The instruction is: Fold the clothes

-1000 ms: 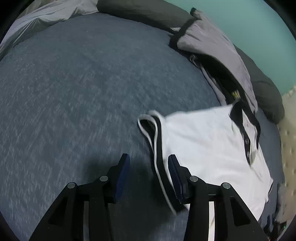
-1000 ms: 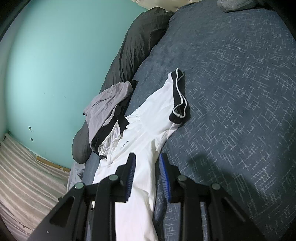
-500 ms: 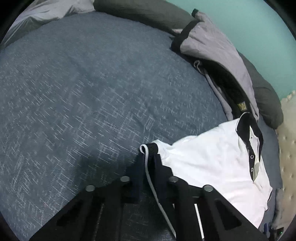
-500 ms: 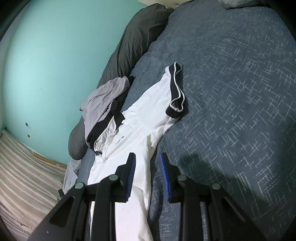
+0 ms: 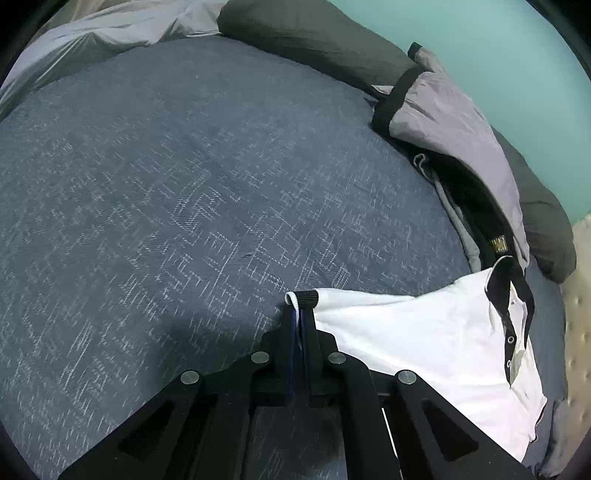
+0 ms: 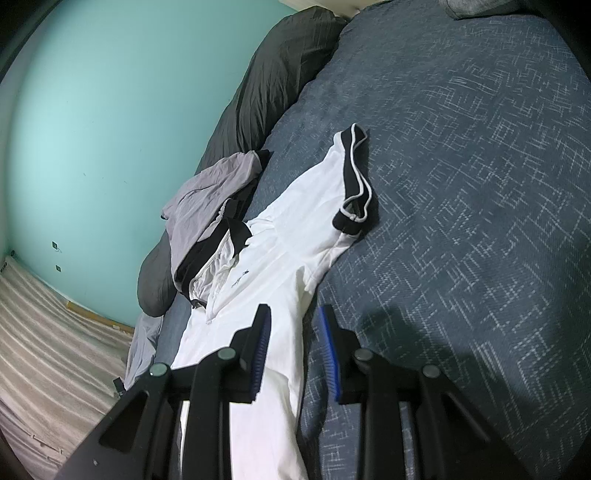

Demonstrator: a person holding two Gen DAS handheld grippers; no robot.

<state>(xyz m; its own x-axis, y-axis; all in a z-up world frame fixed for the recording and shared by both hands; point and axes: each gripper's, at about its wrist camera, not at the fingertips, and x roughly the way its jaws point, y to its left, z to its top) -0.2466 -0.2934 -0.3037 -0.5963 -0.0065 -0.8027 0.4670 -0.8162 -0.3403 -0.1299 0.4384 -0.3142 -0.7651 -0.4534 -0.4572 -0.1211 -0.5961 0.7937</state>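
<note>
Ok so quick status on the fold, going left to right. My left gripper (image 5: 300, 325) is clamped tight on the black sleeve cuff (image 5: 304, 298) of the white polo shirt (image 5: 424, 332), w/ the white piping of the cuff poking out just past the tips. That sleeve is pulled out over the dark blue bedspread (image 5: 166, 203), and the rest of the shirt trails off to the right, collar and button placket up near the grey garment (image 5: 454, 122) piled by the dark pillow (image 5: 314, 33).

Right gripper (image 6: 291, 332) isn't holding anything afaict. Jaws are partly apart and it hangs over the shirt's body edge, fabric below the gap, pads not pinching it. In that cam the other sleeve (image 6: 352, 177) lies flopped out on the bedspread further up.

Progress-wise: barely started imo. Shirt is spread long-ways on the bed, kinda rumpled around the collar, no fold made yet. Still left: both sleeves in, body folded over, and prob the grey one after that.
</note>
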